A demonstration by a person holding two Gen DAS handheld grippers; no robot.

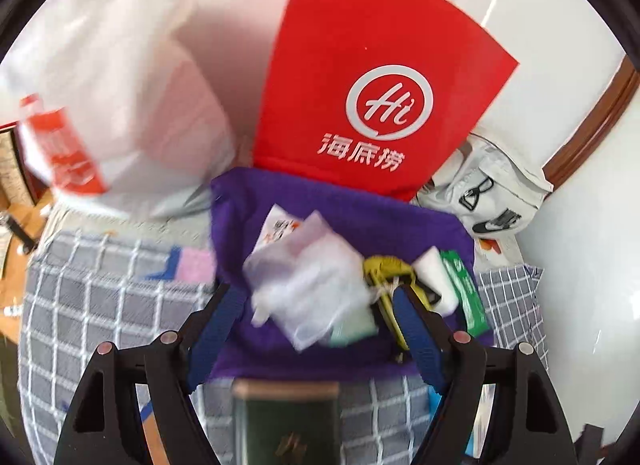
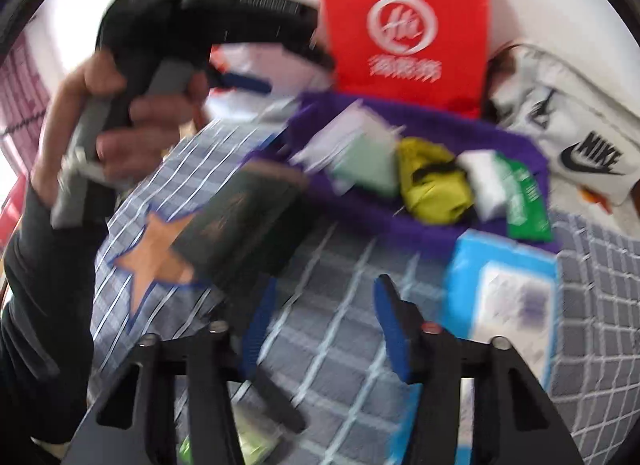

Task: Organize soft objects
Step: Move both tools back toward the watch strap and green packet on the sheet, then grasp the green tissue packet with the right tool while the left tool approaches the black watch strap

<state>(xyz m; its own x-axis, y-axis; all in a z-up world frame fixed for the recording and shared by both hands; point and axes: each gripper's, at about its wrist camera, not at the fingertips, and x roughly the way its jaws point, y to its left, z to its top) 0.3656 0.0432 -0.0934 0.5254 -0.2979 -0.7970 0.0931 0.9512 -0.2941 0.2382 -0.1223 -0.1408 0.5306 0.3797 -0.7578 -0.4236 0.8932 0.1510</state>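
Left wrist view: we log our left tool (image 1: 316, 329) open, jaws apart over the purple bin (image 1: 352, 205), gripping nothing; a white packet (image 1: 312, 289) lies blurred in the bin beside a yellow pouch (image 1: 384, 269) and green pack (image 1: 466, 289), with a red bag (image 1: 372, 65) behind. Right wrist view: our right tool (image 2: 324, 325) hangs partly open and empty above the checked bed (image 2: 344, 265), the blue pack (image 2: 504, 289) just beside it and a dark box (image 2: 240, 221) near the bin. We judge several items binned, these two left.
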